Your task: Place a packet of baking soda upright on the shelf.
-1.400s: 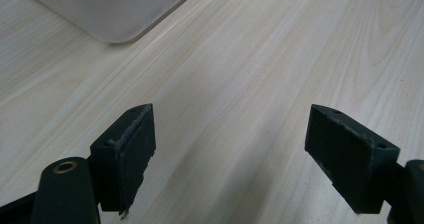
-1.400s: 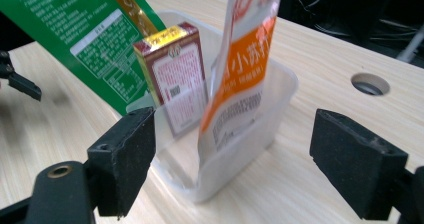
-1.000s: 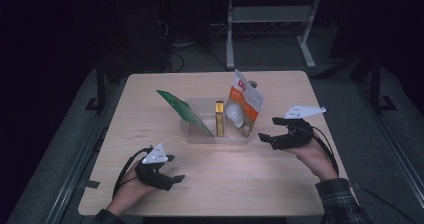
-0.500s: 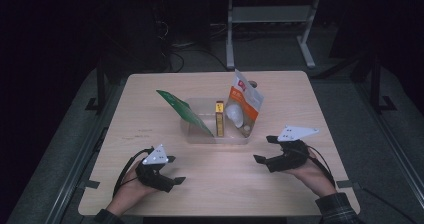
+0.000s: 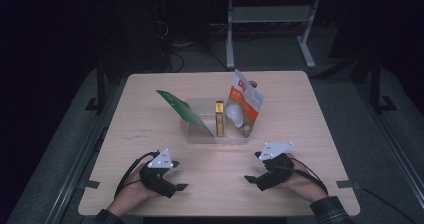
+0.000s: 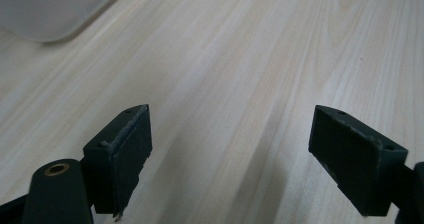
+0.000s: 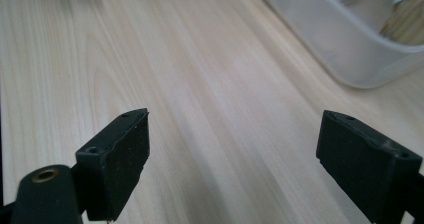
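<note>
We held the left gripper (image 5: 176,183) low over the near left part of the table (image 5: 310,114), at about seven o'clock from the clear plastic bin (image 5: 200,134), and its jaws stood wide apart with nothing but bare wood between them. Our left hand (image 5: 132,196) gripped it from behind. The right gripper (image 5: 252,176) sat at about five o'clock from the bin, near the table's front edge, carried by our right hand (image 5: 300,181); its jaws had just been opening and gaped wide, empty, with only the tabletop between them. In the right gripper view the bin's rounded corner (image 7: 350,49) lay up at one o'clock, well clear of the jaws.

The bin itself stood near the middle of the table, apart from both grippers. In it we saw a green packet (image 5: 182,111) leaning out over the bin's left end toward ten o'clock, a small yellow box (image 5: 219,118) standing upright in the middle, and an orange-and-white pouch (image 5: 245,101) propped upright at the right end.
</note>
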Demonstrator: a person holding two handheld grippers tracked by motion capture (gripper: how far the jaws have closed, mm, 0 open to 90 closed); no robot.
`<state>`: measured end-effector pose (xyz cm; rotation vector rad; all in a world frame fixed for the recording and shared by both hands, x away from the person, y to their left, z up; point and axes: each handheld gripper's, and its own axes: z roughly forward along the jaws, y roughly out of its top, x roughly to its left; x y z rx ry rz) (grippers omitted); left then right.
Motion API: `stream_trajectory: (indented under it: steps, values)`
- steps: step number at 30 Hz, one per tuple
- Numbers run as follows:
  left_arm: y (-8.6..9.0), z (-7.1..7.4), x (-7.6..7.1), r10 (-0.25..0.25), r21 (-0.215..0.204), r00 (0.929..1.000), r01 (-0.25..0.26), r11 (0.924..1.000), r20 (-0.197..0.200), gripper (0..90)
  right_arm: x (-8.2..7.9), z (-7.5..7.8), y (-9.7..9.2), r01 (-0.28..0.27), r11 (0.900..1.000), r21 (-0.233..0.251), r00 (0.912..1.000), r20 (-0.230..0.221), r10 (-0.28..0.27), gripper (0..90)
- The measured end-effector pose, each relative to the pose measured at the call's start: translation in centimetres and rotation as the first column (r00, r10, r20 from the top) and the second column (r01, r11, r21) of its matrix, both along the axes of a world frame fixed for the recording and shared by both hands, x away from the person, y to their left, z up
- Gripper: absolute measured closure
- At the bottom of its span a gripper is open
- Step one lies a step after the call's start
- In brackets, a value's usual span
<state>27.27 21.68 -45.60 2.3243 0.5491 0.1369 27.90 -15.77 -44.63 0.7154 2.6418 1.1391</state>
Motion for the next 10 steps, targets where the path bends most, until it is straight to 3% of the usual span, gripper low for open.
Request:
stream_trajectory:
  steps: [3,10]
  values:
    - [-0.12,-0.08,-0.08,-0.004,0.005,1.0000,0.004,1.0000,-0.006,16.9,-0.13,-0.19,0.25,-0.010,0.9997,-0.023,0.9999,0.005,0.010,13.2]
    - [-0.10,-0.07,0.00,-0.005,0.007,1.0000,0.005,1.0000,-0.004,17.0,-0.02,-0.11,0.05,-0.003,1.0000,-0.002,1.0000,0.004,0.003,13.2]
